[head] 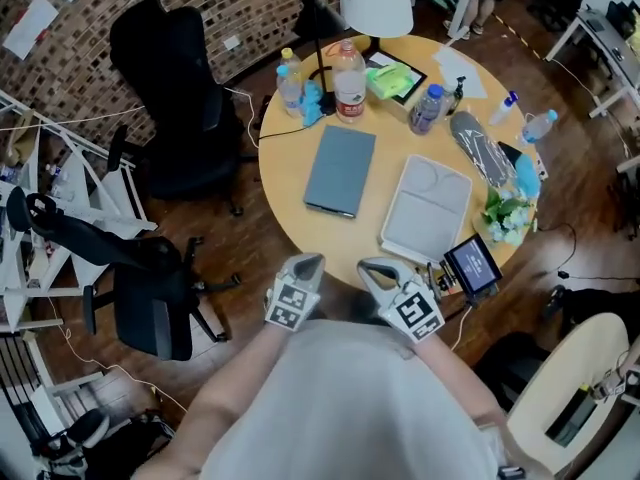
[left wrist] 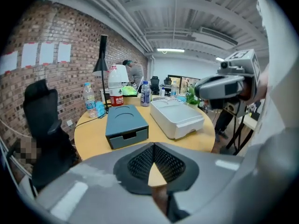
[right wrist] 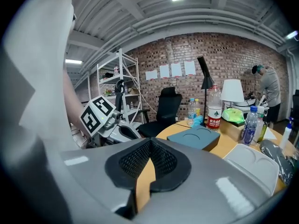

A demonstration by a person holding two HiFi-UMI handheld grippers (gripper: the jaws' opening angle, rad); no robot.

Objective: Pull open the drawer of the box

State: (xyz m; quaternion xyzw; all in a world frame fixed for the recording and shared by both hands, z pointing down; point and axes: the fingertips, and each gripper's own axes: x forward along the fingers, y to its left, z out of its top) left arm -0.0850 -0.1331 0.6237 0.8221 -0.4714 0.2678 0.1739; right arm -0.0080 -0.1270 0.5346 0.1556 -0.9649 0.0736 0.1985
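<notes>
**Head view.** The box (head: 340, 170) lies flat on the round table (head: 292, 190), its short end turned toward the person. The left gripper (head: 303, 265) and right gripper (head: 372, 268) hang off the table edge on the near side of the box, well apart from it. This is judged a ready position, with the pull not yet begun. A white tray (head: 428, 208) sits just right of the box, and bottles (head: 349, 80) stand beyond it.

**Left gripper view.** The jaws are closed tip to tip on nothing. The drawer (left wrist: 128, 137) sits flush in the near face of the box, with its recessed pull facing the gripper. Bare tabletop in front of the box leaves room for the drawer to slide out.

**Right gripper view.** The jaws meet at the tips and hold nothing. The box (right wrist: 195, 137) lies ahead and to the right. Its left side is open to the table edge.
</notes>
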